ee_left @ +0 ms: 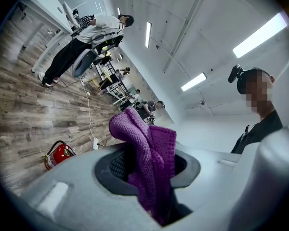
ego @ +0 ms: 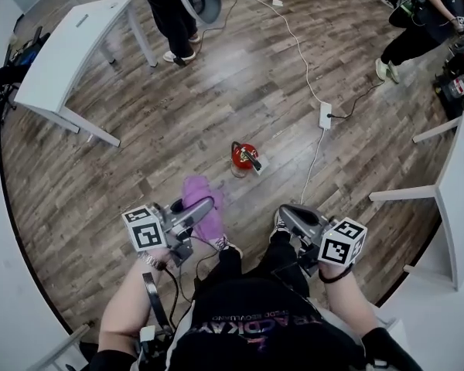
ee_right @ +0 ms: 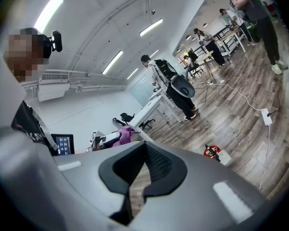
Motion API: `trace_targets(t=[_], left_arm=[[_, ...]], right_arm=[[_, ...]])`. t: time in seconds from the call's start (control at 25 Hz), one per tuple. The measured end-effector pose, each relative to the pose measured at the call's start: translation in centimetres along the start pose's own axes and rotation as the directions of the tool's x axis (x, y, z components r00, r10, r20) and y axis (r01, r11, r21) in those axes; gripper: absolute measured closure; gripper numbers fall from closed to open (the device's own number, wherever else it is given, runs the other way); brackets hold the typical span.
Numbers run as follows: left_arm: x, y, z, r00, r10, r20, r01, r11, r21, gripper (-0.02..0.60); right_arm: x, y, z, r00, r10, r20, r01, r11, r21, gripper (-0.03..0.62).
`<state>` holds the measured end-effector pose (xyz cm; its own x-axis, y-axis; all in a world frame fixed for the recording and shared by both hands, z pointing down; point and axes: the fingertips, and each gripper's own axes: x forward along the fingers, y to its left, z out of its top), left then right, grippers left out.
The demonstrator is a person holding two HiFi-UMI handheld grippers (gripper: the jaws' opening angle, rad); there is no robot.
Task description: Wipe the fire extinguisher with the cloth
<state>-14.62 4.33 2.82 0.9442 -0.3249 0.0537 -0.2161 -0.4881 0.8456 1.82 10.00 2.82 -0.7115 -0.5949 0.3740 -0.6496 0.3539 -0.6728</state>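
- Approach is the step in hand, by my reading: the cloth (ee_left: 147, 148) is held, and no wiping has begun.
- Left gripper (ego: 204, 205) has its jaws well apart and clamped on the purple knitted cloth. A bunch of it pokes out past the tips and the rest hangs down between the pads.
- Right gripper (ee_right: 139, 170) is closed, with only a thin slit between the pads and bare floor showing through it. It holds nothing.
- Extinguisher (ego: 245, 157), small and red with a black hose, sits on the wood floor ahead of the person, well apart from both grippers. A small white item lies just beside it. Whether it stands quite upright I cannot tell.
- Both grippers are up at about waist level, either side of the person's body, and nowhere near the floor.
- Cable (ego: 303, 60) and a white power strip (ego: 325, 115) lie on the floor to the right of the extinguisher, near it but not touching.
- Next move, as I judge it, calls for stepping forward, bending low, and bringing the hanging cloth onto the red body.
- Free cloth past the tips is what should touch, not the hard jaws, so the left gripper wants to come in at a slant.
- Steadying looks wise: a light extinguisher may tip or slide under a wipe, and the empty right gripper could brace its top.
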Motion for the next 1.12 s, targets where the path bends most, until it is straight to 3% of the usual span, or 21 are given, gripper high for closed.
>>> trace_targets(t=[0.28,0.64,0.92,1.12], left_arm=[[2.7,3.0,-0.1,0.995,0.077,0.056,-0.073,0.996,-0.055,0.462],[9.6,7.2,-1.2,0.976,0.189,0.112,-0.177,0.978,-0.11,0.462],[13.0,13.7,-2.2,0.98,0.192,0.04,-0.19,0.98,-0.068,0.462],[13.9,20.3,-2.4,0.989,0.14,-0.045,-0.142,0.989,-0.045,0.463]], right_arm=[[-0.6,-5.5,1.8,0.999,0.019,-0.04,-0.019,1.0,-0.002,0.589],[-0.5,-15.1,4.2,0.977,0.121,-0.175,-0.121,0.993,0.011,0.589],[1.9,-20.5,4.2,0.939,0.188,-0.288,-0.206,0.978,-0.033,0.589],[5.1,-23.0,2.8,0.92,0.224,-0.323,-0.266,0.96,-0.089,0.589]])
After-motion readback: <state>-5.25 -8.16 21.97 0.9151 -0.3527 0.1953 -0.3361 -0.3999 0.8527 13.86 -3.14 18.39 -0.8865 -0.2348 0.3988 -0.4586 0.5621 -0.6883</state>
